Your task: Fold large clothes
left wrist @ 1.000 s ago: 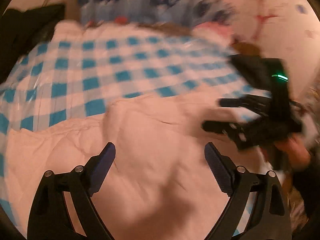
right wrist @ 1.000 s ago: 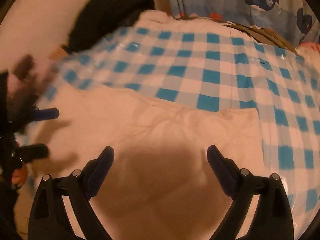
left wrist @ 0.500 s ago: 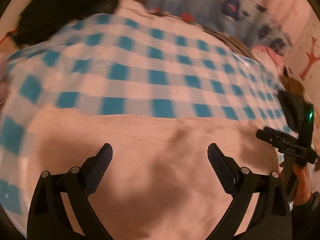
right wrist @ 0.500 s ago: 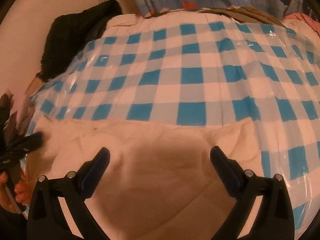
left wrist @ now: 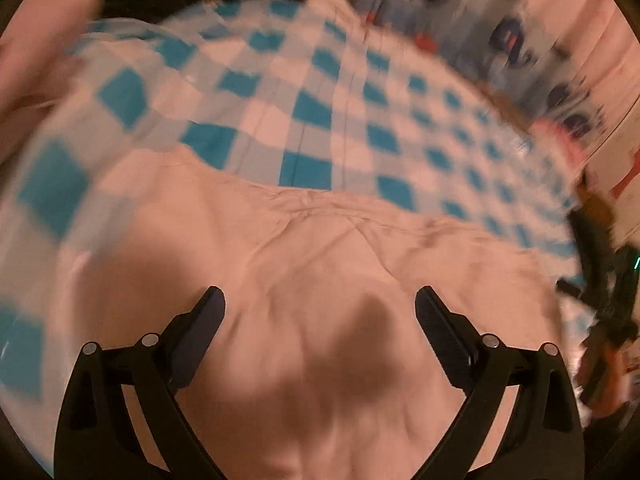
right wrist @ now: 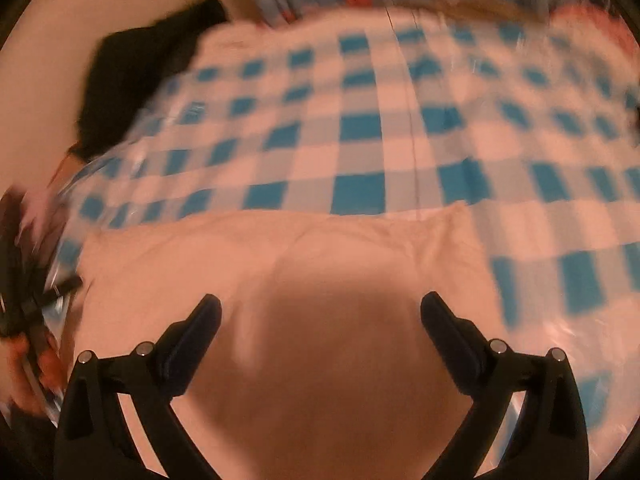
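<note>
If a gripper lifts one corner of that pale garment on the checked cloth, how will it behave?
The pale garment probably flops and drapes: it lies flat with soft creases. Likely light, since it looks thin. It may slide on the checked cloth, which looks glossy.

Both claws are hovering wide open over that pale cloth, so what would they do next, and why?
Probably lower each gripper to an edge of the pale garment and pinch. Left gripper and right gripper are open and empty, and it lies flat on the checked cover.
</note>
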The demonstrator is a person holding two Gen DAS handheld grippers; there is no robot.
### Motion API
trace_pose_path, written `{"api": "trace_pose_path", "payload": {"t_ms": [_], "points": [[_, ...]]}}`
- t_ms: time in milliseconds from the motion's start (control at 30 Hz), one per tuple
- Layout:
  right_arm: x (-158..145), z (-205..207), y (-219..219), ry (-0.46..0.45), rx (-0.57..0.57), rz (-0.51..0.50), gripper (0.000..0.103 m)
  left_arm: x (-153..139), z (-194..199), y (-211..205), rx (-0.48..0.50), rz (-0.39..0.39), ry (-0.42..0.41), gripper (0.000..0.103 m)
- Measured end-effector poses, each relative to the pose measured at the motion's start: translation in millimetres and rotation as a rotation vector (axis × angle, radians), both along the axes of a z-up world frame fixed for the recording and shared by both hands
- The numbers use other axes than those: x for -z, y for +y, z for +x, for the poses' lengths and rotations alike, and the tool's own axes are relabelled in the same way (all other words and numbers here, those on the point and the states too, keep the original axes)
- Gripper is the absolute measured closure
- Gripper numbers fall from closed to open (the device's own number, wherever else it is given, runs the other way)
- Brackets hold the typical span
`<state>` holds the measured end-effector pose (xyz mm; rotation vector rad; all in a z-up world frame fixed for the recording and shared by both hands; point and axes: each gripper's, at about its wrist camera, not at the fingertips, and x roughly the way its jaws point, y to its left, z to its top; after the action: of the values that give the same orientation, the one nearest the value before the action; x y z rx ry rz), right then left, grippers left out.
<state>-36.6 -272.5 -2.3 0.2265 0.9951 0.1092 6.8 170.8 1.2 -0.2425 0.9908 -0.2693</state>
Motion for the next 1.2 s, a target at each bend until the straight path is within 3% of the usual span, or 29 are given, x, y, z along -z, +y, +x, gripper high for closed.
{"api": "trace_pose_path", "payload": {"t_ms": [100, 133, 200, 267, 333, 433, 500, 533, 567, 600, 667, 700, 733, 800, 867, 933, 1033, 1200], "points": [[-5.9, -53.4, -2.1, -0.061, 0.018, -0.054, 0.007, -15.0, -55.7, 26.3, -0.001, -0.027, -0.046, 0.011], [3.9, -63.8, -5.9, -0.04, 0.03, -0.058, 0.007, -12.5, -69.0, 31.9, -0.005, -0.033, -0.048, 0.011], [49.1, -64.8, -14.4, 0.098, 0.038, -0.064, 0.007, 9.1, -86.0, 40.6, -0.02, -0.012, -0.01, 0.011], [65.7, -65.4, -29.6, 0.127, 0.067, 0.07, 0.006, 42.5, -86.7, 44.7, -0.011, -0.009, 0.087, 0.011], [46.1, -70.5, -32.2, 0.137, 0.136, 0.084, 0.007, 48.1, -91.4, 43.6, -0.026, 0.015, 0.099, 0.011], [-2.1, -101.7, -11.1, 0.009, 0.071, 0.032, 0.007, 12.2, -113.3, 45.5, -0.035, -0.025, 0.055, 0.011], [-9.8, -129.1, -4.6, -0.044, 0.046, 0.04, 0.007, -11.5, -135.9, 50.0, -0.029, -0.026, 0.0, 0.011], [2.1, -134.4, -2.4, -0.002, 0.045, 0.026, 0.007, -14.3, -142.7, 52.7, -0.033, -0.017, -0.003, 0.011], [30.3, -128.3, -0.4, 0.112, 0.032, -0.024, 0.007, -11.8, -144.8, 55.7, -0.035, -0.009, 0.014, 0.011], [56.3, -123.7, 0.9, 0.178, -0.007, -0.028, 0.007, -1.3, -145.1, 60.1, -0.04, 0.002, 0.075, 0.011], [51.6, -125.8, -3.6, 0.172, 0.03, -0.011, 0.007, 15.3, -148.9, 73.8, -0.074, -0.027, 0.169, 0.011], [43.3, -128.7, -4.4, 0.166, 0.066, -0.006, 0.007, 13.5, -155.6, 80.0, -0.102, -0.055, 0.169, 0.011], [26.6, -136.4, -2.5, 0.126, 0.094, 0.04, 0.007, 7.7, -170.9, 90.9, -0.111, -0.131, 0.143, 0.011], [-4.5, -156.1, 16.6, 0.023, 0.033, 0.125, 0.007, 1.8, -190.7, 100.2, -0.099, -0.188, 0.111, 0.011], [-17.2, -173.5, 42.1, -0.02, -0.041, 0.215, 0.007, -2.4, -211.4, 111.0, -0.094, -0.293, 0.08, 0.011], [-9.9, -183.3, 72.9, 0.003, -0.129, 0.36, 0.007, 2.0, -222.9, 115.7, -0.105, -0.407, 0.077, 0.011], [19.0, -175.6, 130.8, 0.103, -0.218, 0.544, 0.007, 15.1, -229.8, 104.0, -0.098, -0.5, 0.079, 0.011], [52.7, -149.9, 185.0, 0.172, -0.179, 0.707, 0.007, 40.3, -242.8, 87.4, -0.058, -0.587, 0.066, 0.011]]}}
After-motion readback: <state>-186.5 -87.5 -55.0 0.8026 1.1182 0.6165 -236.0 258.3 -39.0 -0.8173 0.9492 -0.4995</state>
